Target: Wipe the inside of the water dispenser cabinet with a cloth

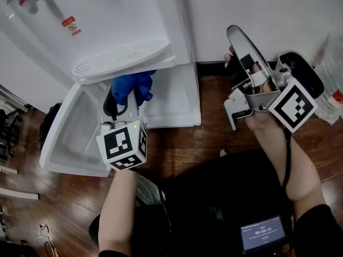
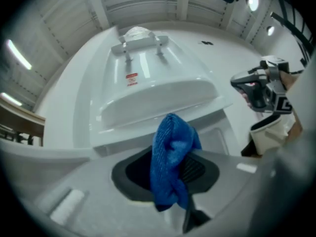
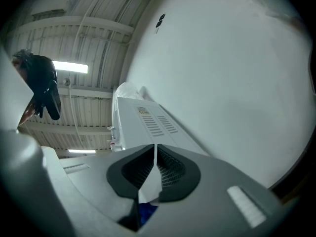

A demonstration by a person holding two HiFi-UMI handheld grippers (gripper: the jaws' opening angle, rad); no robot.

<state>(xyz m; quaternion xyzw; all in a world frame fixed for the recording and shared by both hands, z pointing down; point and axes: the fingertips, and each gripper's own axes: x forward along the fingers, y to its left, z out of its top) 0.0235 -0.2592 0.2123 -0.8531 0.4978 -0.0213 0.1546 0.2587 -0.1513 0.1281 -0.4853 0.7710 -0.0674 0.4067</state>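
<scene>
Our left tongs (image 2: pixel 170 174) are pinching a blue cloth (image 1: pixel 133 85). It bunches up between the two pads, with its folds spilling above and below them. In the head view the cloth is held off the floor, in front of the water dispenser (image 1: pixel 107 25), just under the front edge of the drip tray (image 1: pixel 120 58). We hold these tongs facing the dispenser, and their own view looks up at the tray and the taps (image 2: pixel 140 46) above it. The cabinet door (image 1: pixel 69 127) stands swung open to the left of the left tongs, with its white inner face turned up towards us.

Our right tongs (image 3: pixel 154 152) are pressed almost together, with only a thin slit between the pads and nothing in it. We hold them well apart from the cloth, to the right of the dispenser. They are tilted upward towards the white wall (image 1: pixel 257 15). A dark wooden floor (image 1: pixel 214 143) lies below both arms. A clear bottle (image 1: pixel 332 79) stands at the right edge of the head view.
</scene>
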